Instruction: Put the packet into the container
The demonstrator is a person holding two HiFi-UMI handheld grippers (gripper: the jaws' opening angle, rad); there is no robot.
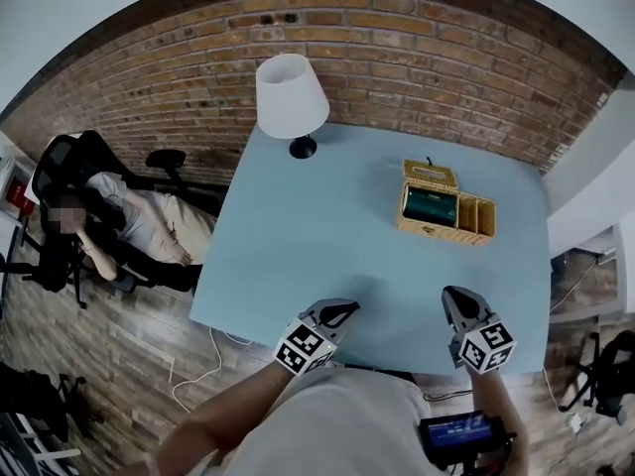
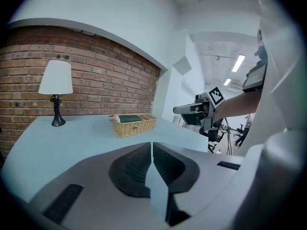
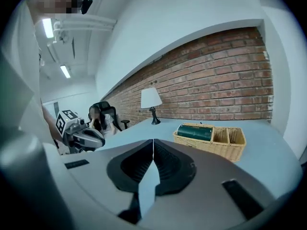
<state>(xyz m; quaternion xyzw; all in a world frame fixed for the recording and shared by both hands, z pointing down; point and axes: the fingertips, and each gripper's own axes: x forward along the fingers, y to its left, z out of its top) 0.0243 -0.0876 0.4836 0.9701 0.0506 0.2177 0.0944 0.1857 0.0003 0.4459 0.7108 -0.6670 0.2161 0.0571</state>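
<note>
A dark green packet (image 1: 429,206) lies in the left compartment of a wicker basket (image 1: 483,218) at the far right of the pale blue table (image 1: 298,256). The packet (image 3: 195,132) and basket (image 3: 230,146) also show in the right gripper view, and the basket (image 2: 135,125) in the left gripper view. My left gripper (image 1: 344,312) hovers over the table's near edge, jaws shut with nothing between them. My right gripper (image 1: 457,303) hangs over the near edge too, shut and empty. Both grippers are well short of the basket.
A white-shaded lamp (image 1: 291,97) stands at the table's far left. A person sits in an office chair (image 1: 69,206) left of the table, before the brick wall (image 1: 397,48). A white cable (image 1: 203,375) runs over the wooden floor.
</note>
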